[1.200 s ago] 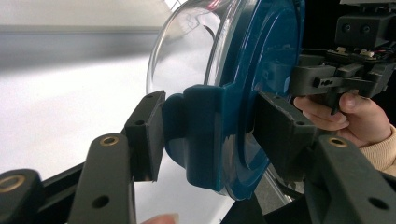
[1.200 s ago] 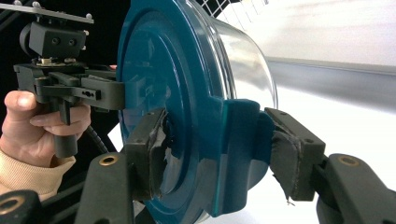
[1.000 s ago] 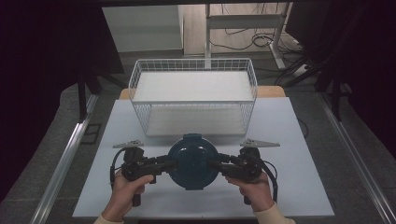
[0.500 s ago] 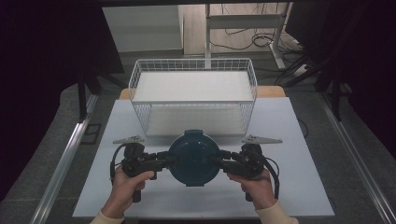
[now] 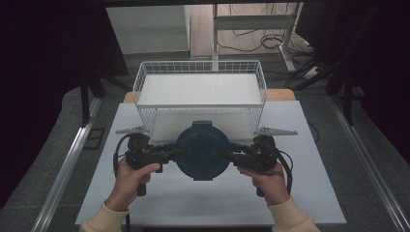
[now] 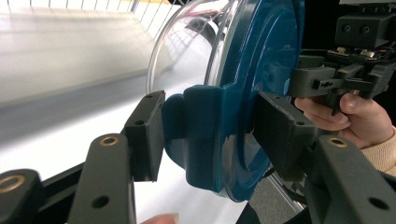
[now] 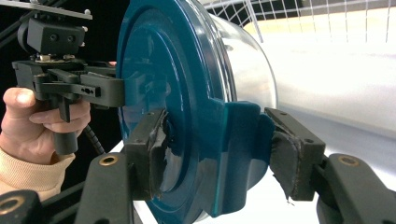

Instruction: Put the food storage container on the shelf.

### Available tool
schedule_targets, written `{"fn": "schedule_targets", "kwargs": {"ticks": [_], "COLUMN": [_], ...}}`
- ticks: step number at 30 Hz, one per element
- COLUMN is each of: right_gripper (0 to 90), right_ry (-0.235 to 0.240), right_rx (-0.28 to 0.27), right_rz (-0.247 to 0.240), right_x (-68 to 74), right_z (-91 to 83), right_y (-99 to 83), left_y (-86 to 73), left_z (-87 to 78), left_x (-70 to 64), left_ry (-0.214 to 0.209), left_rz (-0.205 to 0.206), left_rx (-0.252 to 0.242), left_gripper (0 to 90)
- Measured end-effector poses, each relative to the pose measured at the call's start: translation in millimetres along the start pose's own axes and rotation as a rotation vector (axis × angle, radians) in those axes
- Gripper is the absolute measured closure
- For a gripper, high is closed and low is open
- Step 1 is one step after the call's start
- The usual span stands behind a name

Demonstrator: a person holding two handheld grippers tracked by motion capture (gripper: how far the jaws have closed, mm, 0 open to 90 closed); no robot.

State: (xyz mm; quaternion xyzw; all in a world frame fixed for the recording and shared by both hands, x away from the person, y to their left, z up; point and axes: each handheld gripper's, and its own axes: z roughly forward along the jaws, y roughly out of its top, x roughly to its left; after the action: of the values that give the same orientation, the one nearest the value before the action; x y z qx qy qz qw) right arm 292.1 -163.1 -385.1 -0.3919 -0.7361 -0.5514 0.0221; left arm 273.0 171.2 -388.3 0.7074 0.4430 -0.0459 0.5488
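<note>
Container (image 5: 201, 151), teal lid on a clear body, is up off the counter (image 5: 309, 193), carried between both grippers, lid facing up at the high view. It sits right at the near wall of the wire basket (image 5: 200, 94), top edge overlapping the bottom of that wall in the high view.

Left gripper (image 5: 167, 152): jaws narrow, clamped on the lid's left side tab; left gripper view shows both pads pressed to the tab (image 6: 201, 135). Right gripper (image 5: 236, 153): same on the opposite tab (image 7: 236, 149), pads tight against it, one pad's covering frayed.

Change vs a second ago: container has moved forward, away from me and toward the basket; it was mid-counter with a gap to the basket wall, now that gap is gone. Hands followed, grip unchanged on both sides.

My read: this is a carry into the basket, lift still needed to clear the rim. I can't tell what's inside the clear body.
</note>
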Motion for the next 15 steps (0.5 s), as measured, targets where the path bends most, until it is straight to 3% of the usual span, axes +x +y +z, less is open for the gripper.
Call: {"fn": "schedule_targets", "kwargs": {"ticks": [15], "right_gripper": [41.7], "right_ry": [-0.009], "right_rx": [-0.023], "right_rz": [-0.027], "right_x": [5.6], "right_z": [-10.8], "right_y": [35.5], "left_y": [35.8], "left_z": [-4.3], "left_x": [-10.4], "left_ry": [-0.009], "left_rz": [0.034], "left_rx": [-0.025], "left_gripper": [44.8]}}
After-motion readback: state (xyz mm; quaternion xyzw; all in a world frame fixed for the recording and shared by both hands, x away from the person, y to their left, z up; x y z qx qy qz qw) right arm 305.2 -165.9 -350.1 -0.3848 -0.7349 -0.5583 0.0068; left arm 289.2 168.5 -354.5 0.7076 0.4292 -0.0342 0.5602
